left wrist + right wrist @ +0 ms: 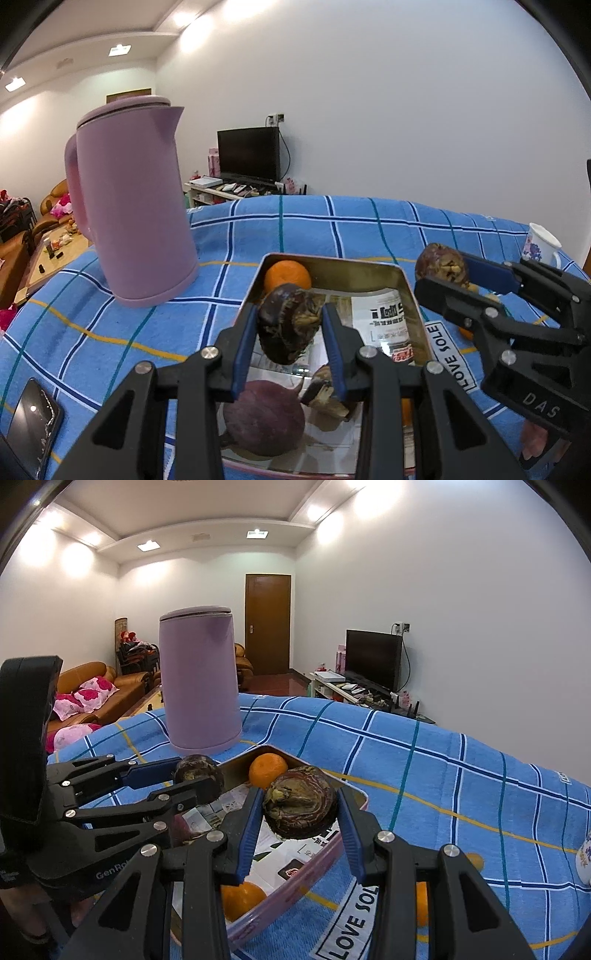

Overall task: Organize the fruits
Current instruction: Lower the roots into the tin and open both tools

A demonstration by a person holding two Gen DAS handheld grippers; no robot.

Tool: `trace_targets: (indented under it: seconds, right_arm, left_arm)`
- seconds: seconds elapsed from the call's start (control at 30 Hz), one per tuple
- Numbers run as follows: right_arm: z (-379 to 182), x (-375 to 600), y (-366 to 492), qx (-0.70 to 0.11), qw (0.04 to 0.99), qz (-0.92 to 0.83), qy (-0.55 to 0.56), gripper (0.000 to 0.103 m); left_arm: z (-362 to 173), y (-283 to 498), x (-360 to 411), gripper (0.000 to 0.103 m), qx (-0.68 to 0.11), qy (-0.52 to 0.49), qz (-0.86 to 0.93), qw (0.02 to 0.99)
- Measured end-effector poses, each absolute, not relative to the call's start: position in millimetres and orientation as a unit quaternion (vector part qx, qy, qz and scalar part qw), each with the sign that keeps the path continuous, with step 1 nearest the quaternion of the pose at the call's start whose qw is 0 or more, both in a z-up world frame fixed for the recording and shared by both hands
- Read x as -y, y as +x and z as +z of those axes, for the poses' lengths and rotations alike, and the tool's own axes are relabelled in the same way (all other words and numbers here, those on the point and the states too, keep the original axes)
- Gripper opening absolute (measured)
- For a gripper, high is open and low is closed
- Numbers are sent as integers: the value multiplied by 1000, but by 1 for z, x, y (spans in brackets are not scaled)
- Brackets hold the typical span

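Note:
My left gripper (290, 318) is shut on a dark wrinkled fruit (290, 326) held over the open tin (334, 261). Inside the tin lie an orange (287, 275), a purple fruit (264, 421) and a brown fruit (325, 393). To the right, my right gripper (445, 275) is shut on a second dark fruit (441, 262) just outside the tin's right rim. In the right wrist view that gripper (300, 801) clamps its fruit (301, 806) above the tin's pink wall (291, 884). The left gripper (192, 781) holds its fruit (197, 771) at left.
A tall pink kettle (136, 206) stands on the blue checked cloth (369, 229) left of the tin. A phone (31, 424) lies at the near left. A floral cup (541, 245) stands at the far right. Loose oranges (423, 901) lie on the cloth beside the tin.

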State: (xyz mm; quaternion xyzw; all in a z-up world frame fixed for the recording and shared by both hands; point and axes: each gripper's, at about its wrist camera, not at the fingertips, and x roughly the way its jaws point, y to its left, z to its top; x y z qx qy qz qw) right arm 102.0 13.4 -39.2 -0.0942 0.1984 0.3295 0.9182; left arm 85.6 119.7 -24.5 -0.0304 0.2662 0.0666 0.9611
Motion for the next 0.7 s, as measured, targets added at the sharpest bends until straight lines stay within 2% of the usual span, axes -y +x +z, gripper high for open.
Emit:
trace_targets:
  seconds: [0.7]
  right_arm:
    - [-55, -31, 116, -226, 909, 333, -108, 42]
  left_arm:
    - [-37, 106, -135, 37, -316, -36, 72, 945]
